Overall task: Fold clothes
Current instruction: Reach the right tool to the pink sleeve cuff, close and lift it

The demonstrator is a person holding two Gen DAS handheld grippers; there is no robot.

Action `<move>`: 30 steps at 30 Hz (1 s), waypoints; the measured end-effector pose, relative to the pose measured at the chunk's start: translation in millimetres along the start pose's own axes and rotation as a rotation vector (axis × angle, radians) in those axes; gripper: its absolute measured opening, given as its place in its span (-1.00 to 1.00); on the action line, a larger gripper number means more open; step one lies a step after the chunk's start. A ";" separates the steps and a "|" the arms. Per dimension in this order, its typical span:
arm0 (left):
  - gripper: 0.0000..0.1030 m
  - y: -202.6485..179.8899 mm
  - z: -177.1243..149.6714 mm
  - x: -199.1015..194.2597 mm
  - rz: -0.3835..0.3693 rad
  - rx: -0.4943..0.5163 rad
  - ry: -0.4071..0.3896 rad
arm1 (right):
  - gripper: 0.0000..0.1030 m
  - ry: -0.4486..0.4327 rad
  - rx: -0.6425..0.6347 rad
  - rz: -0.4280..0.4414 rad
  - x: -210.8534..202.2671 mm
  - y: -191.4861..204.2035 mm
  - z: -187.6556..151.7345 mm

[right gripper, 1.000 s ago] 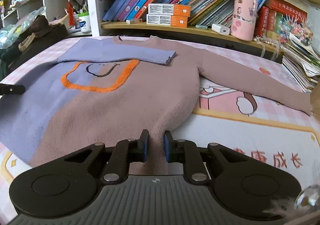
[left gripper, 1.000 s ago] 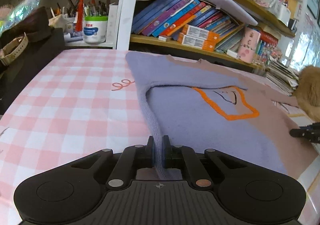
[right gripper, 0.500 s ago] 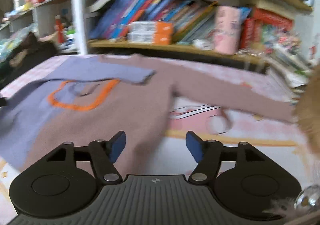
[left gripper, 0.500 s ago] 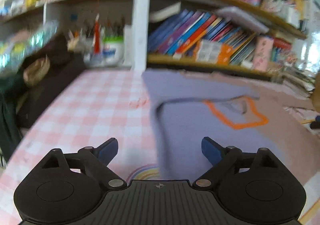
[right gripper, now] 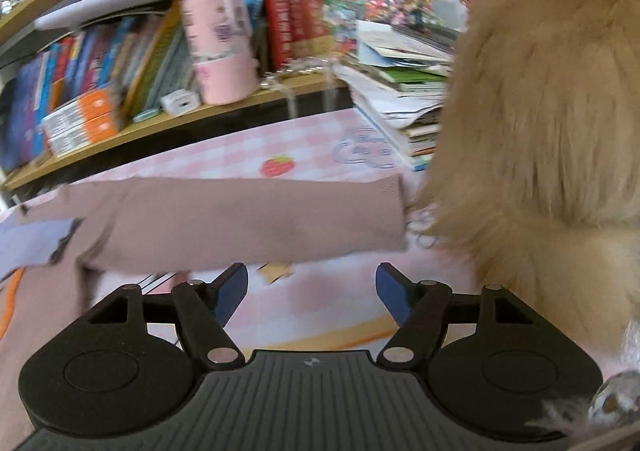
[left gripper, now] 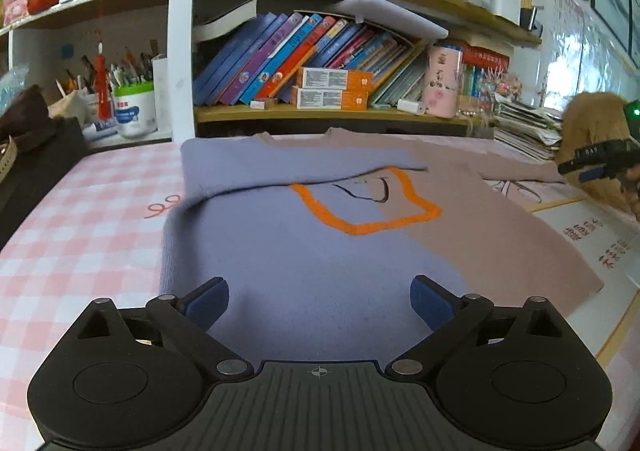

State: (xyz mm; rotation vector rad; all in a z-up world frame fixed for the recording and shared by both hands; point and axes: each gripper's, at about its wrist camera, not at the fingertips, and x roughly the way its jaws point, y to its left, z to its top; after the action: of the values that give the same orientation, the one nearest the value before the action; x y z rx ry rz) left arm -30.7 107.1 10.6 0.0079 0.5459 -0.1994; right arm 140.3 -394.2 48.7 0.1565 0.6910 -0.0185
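Note:
A sweater (left gripper: 320, 251), half lavender and half dusty pink with an orange outline on the chest, lies flat on the pink checked tablecloth (left gripper: 80, 235). Its lavender sleeve (left gripper: 280, 167) is folded across the chest. My left gripper (left gripper: 320, 303) is open and empty above the lavender hem. In the right wrist view the pink sleeve (right gripper: 240, 215) lies stretched out toward the right. My right gripper (right gripper: 312, 293) is open and empty just in front of that sleeve, near the cuff (right gripper: 390, 211). The right gripper also shows at the right edge of the left wrist view (left gripper: 596, 161).
A fluffy tan plush or animal (right gripper: 540, 131) sits close on the right, touching the cuff end. Bookshelves (left gripper: 320, 63) line the back edge. A paper stack (right gripper: 400, 91) lies at the far right. A dark bag (left gripper: 28, 147) sits at the left.
Both grippers have opened and let go of the sweater's hem. The left one has risen and pulled back. The right one has swung right toward the outstretched pink sleeve.

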 end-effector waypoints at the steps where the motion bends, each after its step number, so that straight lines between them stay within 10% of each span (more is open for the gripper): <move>1: 0.92 -0.4 -0.5 0.5 0.005 0.001 0.005 | 0.29 0.005 0.007 -0.011 6.4 -3.7 4.6; 10: 0.95 -9.4 -1.5 5.4 0.066 0.041 0.048 | -0.09 0.080 0.254 0.007 45.2 -44.7 20.2; 22: 0.98 -14.9 -1.4 12.3 0.061 0.073 0.095 | -0.05 0.092 0.194 -0.037 57.7 -38.2 31.4; 30: 1.00 -15.9 -2.0 11.4 0.050 0.077 0.091 | -0.80 0.122 0.063 -0.044 59.3 -12.8 37.9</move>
State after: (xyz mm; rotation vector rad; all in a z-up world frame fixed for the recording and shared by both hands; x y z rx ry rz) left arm -25.2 89.4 3.7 0.1062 0.6282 -0.1717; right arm 209.2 -410.5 38.0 0.2037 0.8156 -0.0737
